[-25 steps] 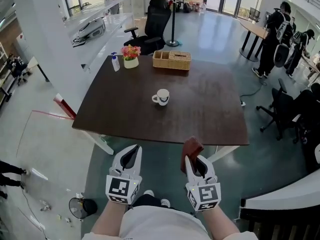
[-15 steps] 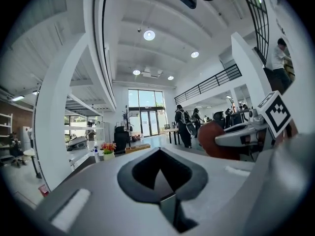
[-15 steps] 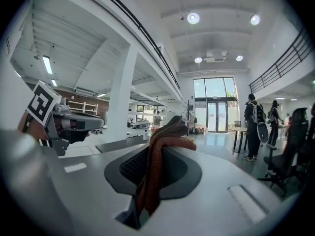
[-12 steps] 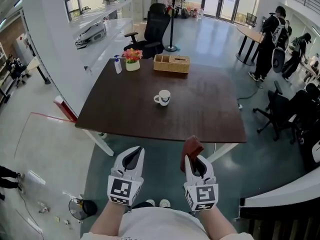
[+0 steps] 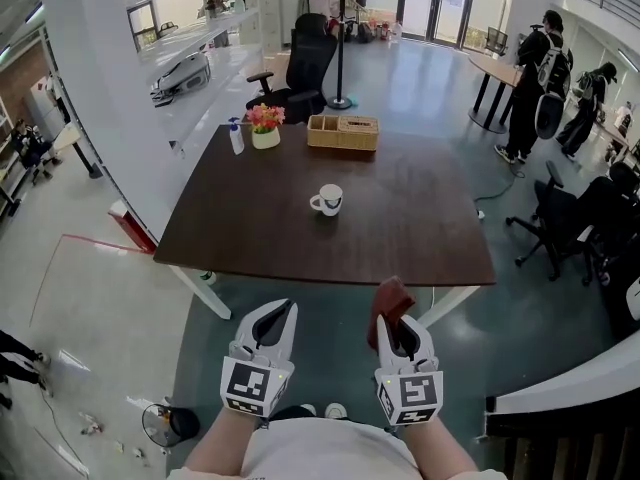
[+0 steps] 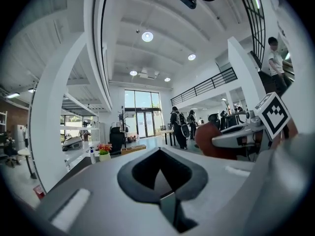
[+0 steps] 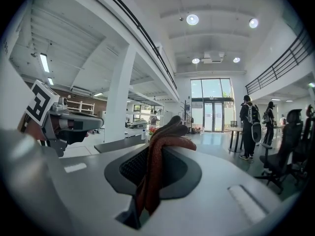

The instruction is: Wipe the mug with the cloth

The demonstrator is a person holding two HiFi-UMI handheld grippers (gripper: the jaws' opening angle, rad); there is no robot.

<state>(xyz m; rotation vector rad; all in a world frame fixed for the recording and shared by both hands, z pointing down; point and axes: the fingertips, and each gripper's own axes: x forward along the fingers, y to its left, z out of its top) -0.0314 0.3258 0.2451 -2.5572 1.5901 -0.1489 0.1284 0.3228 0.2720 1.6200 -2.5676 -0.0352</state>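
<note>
A white mug [image 5: 326, 200] with a dark mark stands upright near the middle of the dark brown table [image 5: 400, 228], handle to the left. My right gripper [image 5: 394, 316] is shut on a reddish-brown cloth [image 5: 388, 300], which sticks up past its jaws; the cloth [image 7: 156, 166] also fills the gap in the right gripper view. My left gripper [image 5: 279, 313] is shut with nothing in it. Both grippers hang below the table's near edge, well short of the mug.
At the table's far side sit a wicker basket [image 5: 343, 131], a pot of flowers [image 5: 265, 125] and a small spray bottle [image 5: 236, 137]. A black office chair [image 5: 305, 58] stands behind the table. People [image 5: 545, 68] stand at the far right by another table.
The view has drifted slightly back; both grippers sit a little lower in the head view. The cloth stays clamped in the right gripper and the mug has not moved.
</note>
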